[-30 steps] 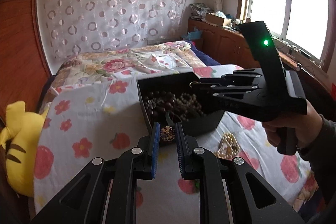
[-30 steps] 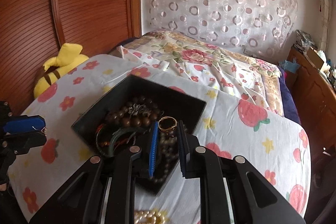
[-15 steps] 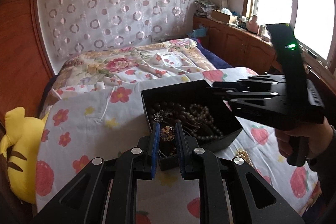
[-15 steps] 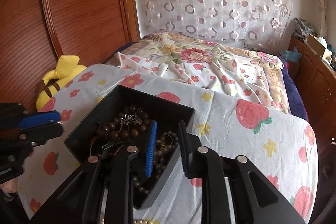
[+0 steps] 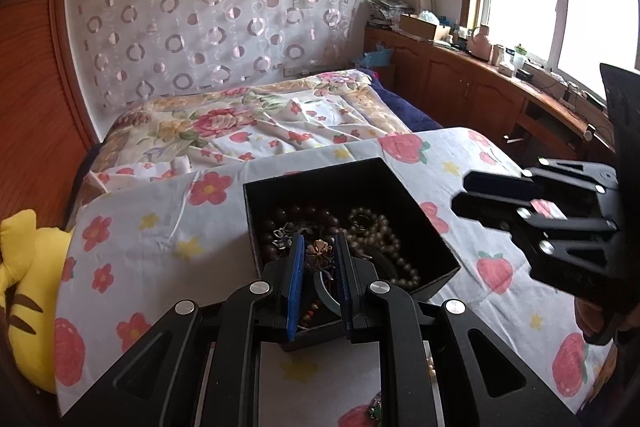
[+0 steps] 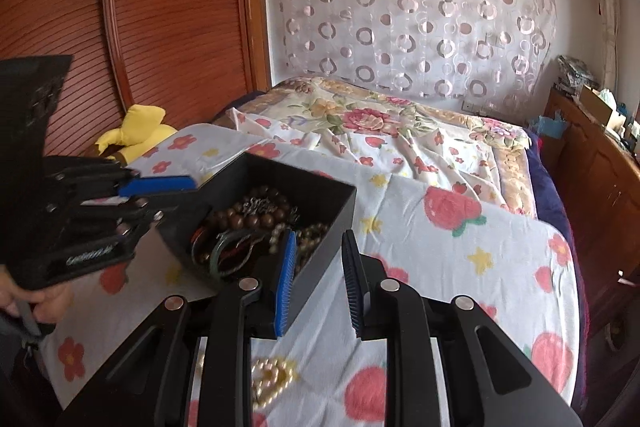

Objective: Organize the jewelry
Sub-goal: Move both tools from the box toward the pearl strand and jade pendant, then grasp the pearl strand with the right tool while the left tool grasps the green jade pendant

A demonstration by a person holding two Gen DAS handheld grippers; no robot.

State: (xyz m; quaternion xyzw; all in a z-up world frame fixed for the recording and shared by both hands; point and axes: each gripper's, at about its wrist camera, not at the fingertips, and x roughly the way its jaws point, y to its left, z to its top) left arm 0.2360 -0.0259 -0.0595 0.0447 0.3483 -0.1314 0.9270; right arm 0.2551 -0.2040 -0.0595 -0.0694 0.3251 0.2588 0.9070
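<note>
Left gripper is pinching a flower brooch over the black box. Right gripper is hanging open, apparently empty, beside the box rim.

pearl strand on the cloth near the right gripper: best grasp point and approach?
Pearl strand lies flat in a loose heap on the floral cloth, outside the black box. Probably come straight down with the open right gripper and pinch across the bunched middle, where beads overlap.
</note>
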